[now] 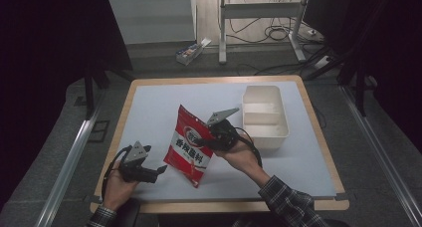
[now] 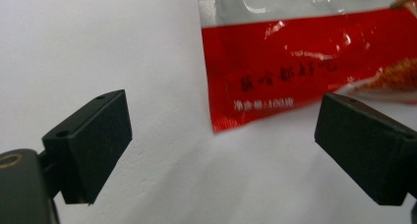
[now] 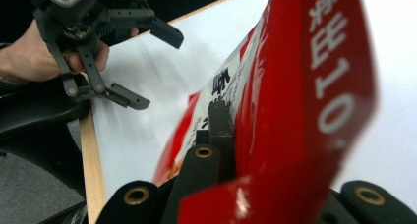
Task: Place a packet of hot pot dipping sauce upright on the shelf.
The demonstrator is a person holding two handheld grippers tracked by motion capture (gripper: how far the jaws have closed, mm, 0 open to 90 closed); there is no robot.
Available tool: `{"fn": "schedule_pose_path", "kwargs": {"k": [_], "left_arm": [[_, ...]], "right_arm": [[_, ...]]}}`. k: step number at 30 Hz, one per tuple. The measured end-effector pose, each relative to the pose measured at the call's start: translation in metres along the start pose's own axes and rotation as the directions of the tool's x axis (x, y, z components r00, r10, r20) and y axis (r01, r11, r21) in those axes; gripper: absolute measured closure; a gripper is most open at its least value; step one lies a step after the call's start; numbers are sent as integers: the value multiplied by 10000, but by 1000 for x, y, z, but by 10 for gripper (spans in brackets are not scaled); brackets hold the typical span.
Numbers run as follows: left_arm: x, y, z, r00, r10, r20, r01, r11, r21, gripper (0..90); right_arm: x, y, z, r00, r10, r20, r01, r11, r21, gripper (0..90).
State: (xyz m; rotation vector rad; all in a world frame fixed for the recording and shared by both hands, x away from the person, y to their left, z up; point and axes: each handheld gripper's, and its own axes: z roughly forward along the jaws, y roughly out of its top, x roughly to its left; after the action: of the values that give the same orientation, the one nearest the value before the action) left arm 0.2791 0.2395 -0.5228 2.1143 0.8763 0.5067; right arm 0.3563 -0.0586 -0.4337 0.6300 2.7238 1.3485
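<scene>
Red snack bag (image 1: 191,145), raised on edge over the white mat (image 1: 159,102)
We log right gripper (image 1: 211,137) clamped on it; left gripper (image 1: 158,171) spread wide, just left; white divided tray (image 1: 264,118) far right, nothing between

This looks like a lab or test room: a wood-edged worktop with a pale grey mat (image 1: 149,107) stands among black curtains, loose black cables (image 1: 278,33) on the floor, and a white metal stand (image 1: 261,10).
</scene>
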Motion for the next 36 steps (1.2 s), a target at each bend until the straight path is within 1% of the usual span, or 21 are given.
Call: {"fn": "schedule_pose_path", "kwargs": {"k": [3, 6, 8, 10, 11, 12, 13, 14, 16, 17, 21, 22, 23, 25, 29, 34, 36], "left_arm": [[0, 0, 0, 10000, -23, -8, 23, 10000, -24, 73], [0, 0, 0, 10000, -30, -25, 30, 10000, -65, 73], [0, 0, 0, 10000, -43, -19, 43, 10000, -60, 73], [0, 0, 0, 10000, -22, -27, 22, 10000, -47, 73], [0, 0, 0, 10000, -25, -21, 24, 10000, -54, 73], [0, 0, 0, 10000, -22, -17, 22, 10000, -57, 73], [0, 0, 0, 10000, -21, -18, 21, 10000, -52, 73], [0, 0, 0, 10000, -14, -22, 14, 10000, -37, 73], [0, 0, 0, 10000, -18, -19, 18, 10000, -46, 73], [1, 0, 0, 10000, -1, -15, 1, 10000, -41, 73], [1, 0, 0, 10000, 1, -21, -1, 10000, -27, 73], [1, 0, 0, 10000, 1, -16, -1, 10000, -22, 73], [1, 0, 0, 10000, -9, -1, 9, 10000, -15, 73], [1, -1, 0, 10000, -7, 17, 7, 10000, -8, 72], [1, -1, 1, 9999, -63, 114, 63, 10000, 11, 64], [2, -1, 3, 9997, -129, 213, 127, 9999, 104, 38], [3, -2, 3, 9995, -196, 263, 194, 9998, 86, 34]], "right_arm": [[3, 10, -6, 9997, -236, -51, 236, 9997, -34, 894], [4, 15, -9, 9994, -357, -28, 357, 9993, -53, 894], [6, 19, -12, 9987, -500, 37, 500, 9987, -51, 894], [6, 24, -17, 9974, -672, 255, 674, 9977, -70, 894], [6, 24, -17, 9974, -672, 255, 674, 9977, -70, 894], [5, 25, -19, 9968, -712, 365, 716, 9974, -102, 894], [1, 27, -23, 9962, -710, 498, 719, 9973, -161, 894], [1, 27, -23, 9962, -710, 498, 719, 9973, -161, 894], [-3, 30, -28, 9961, -627, 616, 641, 9977, -221, 894], [-8, 31, -33, 9961, -574, 662, 595, 9978, -289, 894], [-14, 34, -40, 9962, -527, 698, 558, 9975, -427, 894], [-17, 36, -44, 9956, -528, 779, 566, 9973, -468, 894], [-17, 36, -44, 9956, -528, 779, 566, 9973, -468, 894], [-21, 38, -48, 9942, -545, 930, 591, 9971, -471, 894], [-30, 41, -55, 9930, -420, 1108, 489, 9970, -605, 894], [-43, 44, -66, 9927, -213, 1183, 314, 9960, -838, 894], [-44, 45, -68, 9920, -195, 1246, 303, 9959, -855, 894]]}}
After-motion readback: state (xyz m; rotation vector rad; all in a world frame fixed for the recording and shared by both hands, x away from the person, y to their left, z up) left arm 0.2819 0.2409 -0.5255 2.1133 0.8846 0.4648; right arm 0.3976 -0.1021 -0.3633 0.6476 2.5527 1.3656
